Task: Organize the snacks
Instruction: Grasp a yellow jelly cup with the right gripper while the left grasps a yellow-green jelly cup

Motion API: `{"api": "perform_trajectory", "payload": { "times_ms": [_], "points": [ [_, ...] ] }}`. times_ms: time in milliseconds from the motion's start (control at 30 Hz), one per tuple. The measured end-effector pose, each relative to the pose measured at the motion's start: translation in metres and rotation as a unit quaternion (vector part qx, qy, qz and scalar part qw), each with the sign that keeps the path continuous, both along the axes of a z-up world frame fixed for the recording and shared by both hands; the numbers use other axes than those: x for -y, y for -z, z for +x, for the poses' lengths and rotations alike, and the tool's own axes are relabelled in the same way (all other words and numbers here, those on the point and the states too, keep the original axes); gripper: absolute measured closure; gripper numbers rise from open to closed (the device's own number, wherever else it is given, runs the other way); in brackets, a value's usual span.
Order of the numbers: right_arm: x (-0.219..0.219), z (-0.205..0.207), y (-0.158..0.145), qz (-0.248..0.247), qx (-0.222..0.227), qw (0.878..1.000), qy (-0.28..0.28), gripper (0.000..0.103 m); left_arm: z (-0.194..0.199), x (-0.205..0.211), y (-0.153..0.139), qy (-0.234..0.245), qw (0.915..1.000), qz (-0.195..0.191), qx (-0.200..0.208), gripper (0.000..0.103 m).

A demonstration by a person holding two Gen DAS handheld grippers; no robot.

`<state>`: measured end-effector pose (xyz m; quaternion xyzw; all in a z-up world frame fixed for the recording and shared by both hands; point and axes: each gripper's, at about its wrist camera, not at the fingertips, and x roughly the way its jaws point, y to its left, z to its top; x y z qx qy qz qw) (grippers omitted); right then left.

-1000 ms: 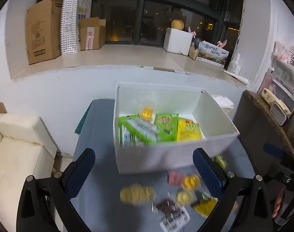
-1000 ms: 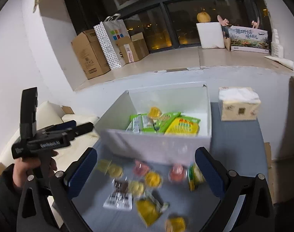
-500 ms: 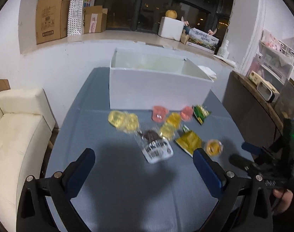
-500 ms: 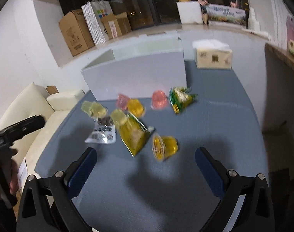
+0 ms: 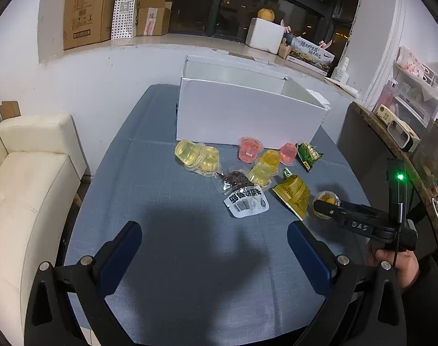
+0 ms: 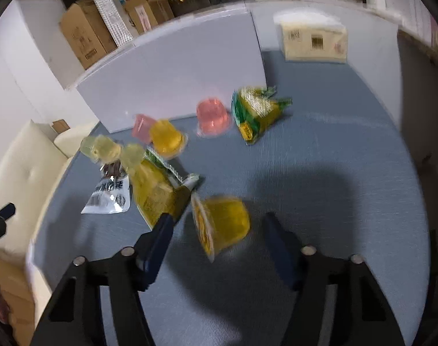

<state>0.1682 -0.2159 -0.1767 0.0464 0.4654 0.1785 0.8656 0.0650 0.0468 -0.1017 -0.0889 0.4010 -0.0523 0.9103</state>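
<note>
Right hand-held gripper closing in on a yellow jelly cup

My right hand-held gripper [image 6: 216, 230] has dropped low over the surface [image 6: 334, 150], and its jaws have just been closing around the yellow jelly cup [image 6: 222, 225], which lies on its side between them; the blue pads sit just beside the cup, with a gap I can see on each side, so I judge it bracketed, not yet clamped. My left hand-held gripper [image 5: 213, 245] hangs spread wide over bare cloth, short of the snack pile. Beyond lie the yellow packet [image 6: 158, 190], the white-labelled pouch [image 6: 111, 193], more jelly cups [image 6: 167, 138] and the green packet [image 6: 256, 109], all loose before the white box [image 5: 247, 112]. A second ago I looked down into that box; now both views sit low, so the next pick is starting
</note>
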Motion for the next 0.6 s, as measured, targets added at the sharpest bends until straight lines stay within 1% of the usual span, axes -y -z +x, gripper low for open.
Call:
{"api": "perform_trajectory", "payload": {
  "times_ms": [33,100,167,300,400,467,600],
  "points": [
    [-0.003,-0.001,0.000,-0.005,0.002,1.000,-0.002,0.068,0.001,0.001,0.001,0.002,1.0000,0.001,0.000,0.000],
    [-0.006,-0.002,0.000,-0.012,0.005,1.000,-0.006,0.068,0.003,0.003,0.002,0.004,1.0000,0.002,-0.001,0.000],
    [-0.009,-0.006,0.000,-0.009,0.009,1.000,-0.010,0.068,0.006,0.002,0.005,0.007,1.0000,0.000,-0.004,0.000],
    [-0.010,-0.018,-0.008,-0.015,0.035,0.999,-0.008,0.068,0.015,0.000,0.012,0.009,0.9999,0.000,-0.009,0.000],
    [-0.011,-0.030,-0.022,-0.007,0.051,0.999,-0.005,0.068,0.032,-0.003,0.017,0.004,0.9999,0.012,-0.007,0.000],
    [-0.013,-0.037,-0.029,-0.006,0.061,0.998,-0.007,0.068,0.050,-0.006,0.020,-0.001,0.9997,0.022,-0.008,0.000],
    [-0.012,-0.055,-0.049,0.002,0.082,0.997,-0.008,0.068,0.085,-0.012,0.026,-0.004,0.9996,0.022,-0.016,0.000]
  ]
}}
